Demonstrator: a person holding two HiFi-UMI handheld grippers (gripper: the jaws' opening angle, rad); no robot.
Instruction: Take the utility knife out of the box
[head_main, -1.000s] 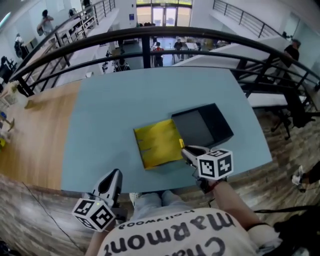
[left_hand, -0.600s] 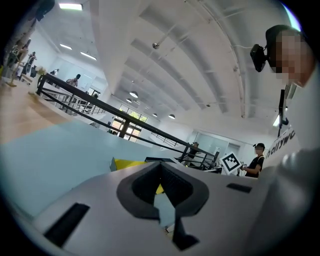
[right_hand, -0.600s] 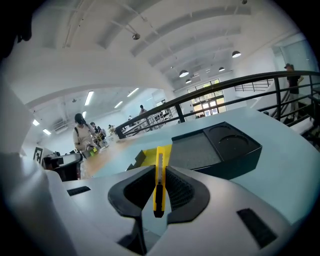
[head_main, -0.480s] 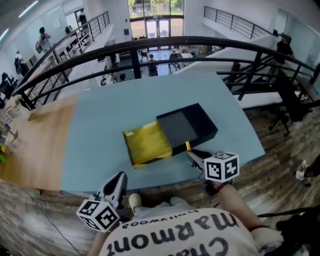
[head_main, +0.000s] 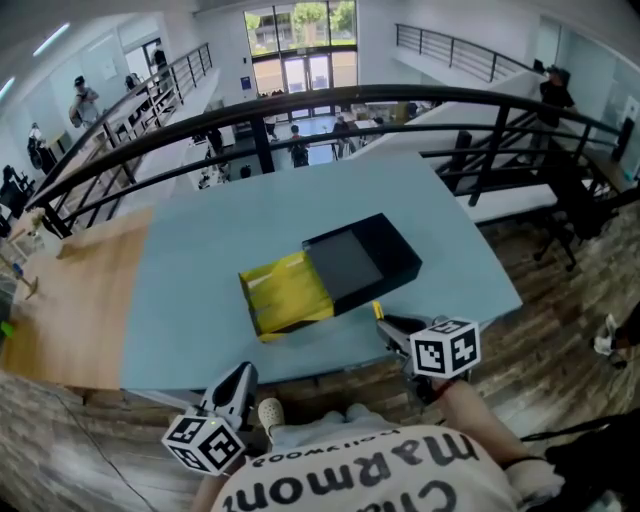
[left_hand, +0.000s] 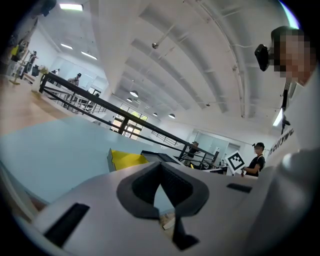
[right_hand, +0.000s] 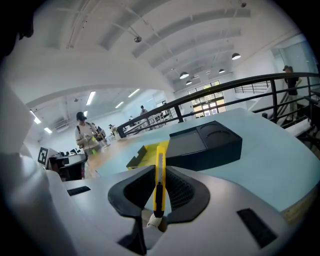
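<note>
The box lies mid-table: a black sleeve (head_main: 360, 262) with a yellow inner tray (head_main: 285, 295) slid out to its left. My right gripper (head_main: 392, 326) hangs over the table's front edge, clear of the box, shut on the yellow utility knife (head_main: 378, 311). In the right gripper view the knife (right_hand: 160, 175) stands on edge between the pads of the right gripper (right_hand: 160, 172), pointing at the black sleeve (right_hand: 205, 145). My left gripper (head_main: 238, 380) is low at the front left, off the table, jaws together and holding nothing. The left gripper (left_hand: 160, 167) view shows the yellow tray (left_hand: 125, 159) ahead.
The light blue table (head_main: 200, 250) adjoins a wooden table (head_main: 70, 300) on the left. A black curved railing (head_main: 300, 100) runs behind the far edge, with a lower floor and people beyond. Wood-pattern floor (head_main: 560, 290) lies to the right.
Both grippers have drawn back from the box towards the person. The right one has carried the knife from the box's near corner to the table's front edge. The box stays put.
</note>
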